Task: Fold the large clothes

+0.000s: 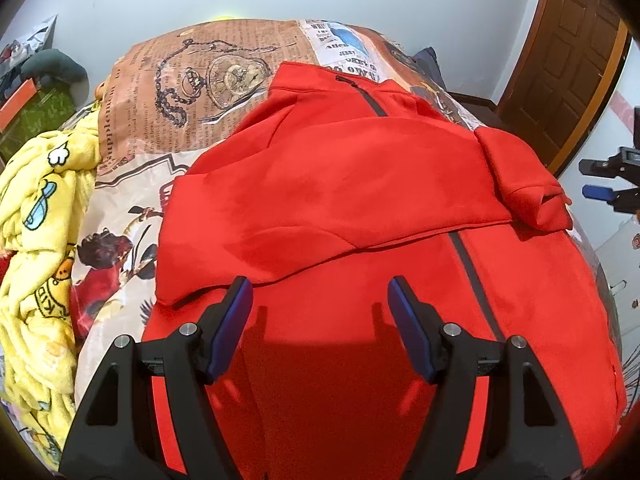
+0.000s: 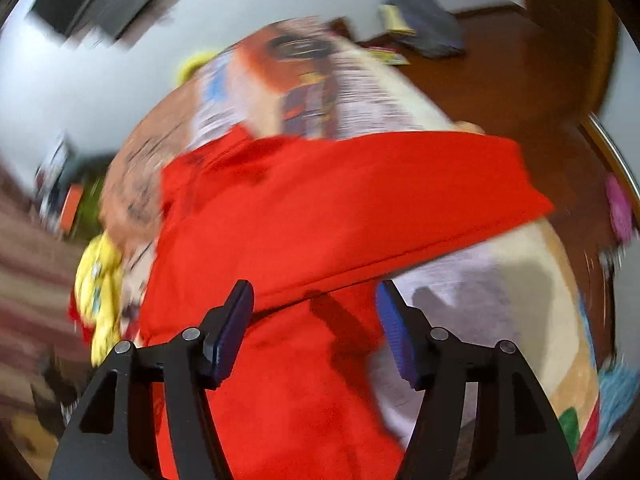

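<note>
A red zip jacket (image 1: 360,184) lies spread on the bed, one sleeve folded across its front and its cuff (image 1: 532,196) at the right. My left gripper (image 1: 320,292) is open and empty, just above the jacket's lower part. My right gripper (image 2: 314,292) is open and empty over the jacket's (image 2: 320,208) right edge; that view is blurred by motion. The right gripper also shows at the right edge of the left wrist view (image 1: 612,184).
The bed has a newspaper-print cover (image 1: 192,92). A yellow cartoon blanket (image 1: 36,260) is bunched at the left. A brown wooden door (image 1: 572,60) stands at the right, wooden floor (image 2: 520,80) beyond the bed with a dark item (image 2: 424,20) on it.
</note>
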